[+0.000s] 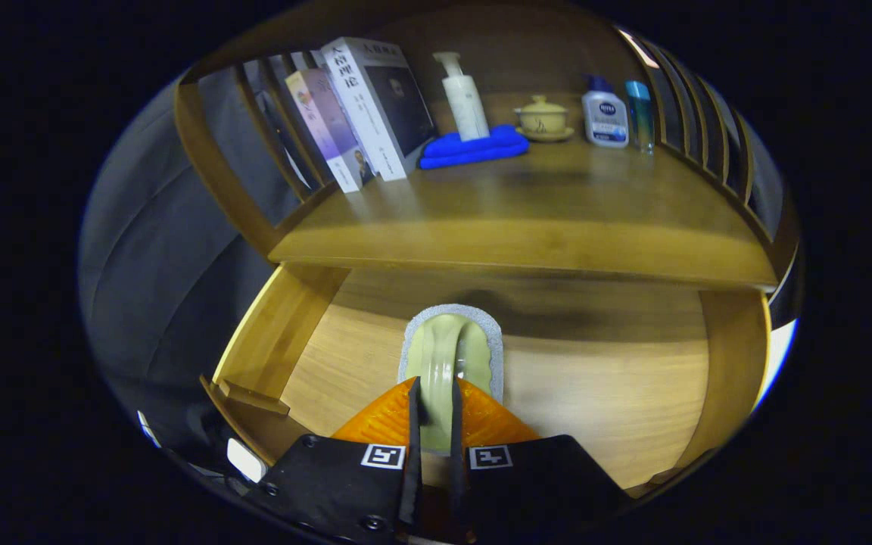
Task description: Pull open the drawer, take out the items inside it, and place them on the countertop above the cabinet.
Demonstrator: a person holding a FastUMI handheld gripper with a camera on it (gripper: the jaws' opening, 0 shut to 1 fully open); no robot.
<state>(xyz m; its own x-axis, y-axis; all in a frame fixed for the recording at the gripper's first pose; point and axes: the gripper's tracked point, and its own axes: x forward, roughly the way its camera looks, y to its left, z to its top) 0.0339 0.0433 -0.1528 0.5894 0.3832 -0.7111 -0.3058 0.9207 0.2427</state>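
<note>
The wooden drawer point(618, 393) stands pulled open below the countertop point(527, 204). Inside it a pale green cup point(447, 356) rests on a grey coaster point(493, 333). My gripper point(434, 405) reaches down into the drawer and its two fingers are closed on the near wall of the cup, one on each side of the rim. The cup's far side and the coaster's edge show just beyond the fingertips.
On the countertop stand several leaning books point(364, 106), a white pump bottle point(465, 98) on a folded blue cloth point(474, 147), a lidded tea bowl point(543, 117), a white lotion bottle point(605, 113) and a teal bottle point(639, 113). Slatted rails point(701, 113) bound its sides.
</note>
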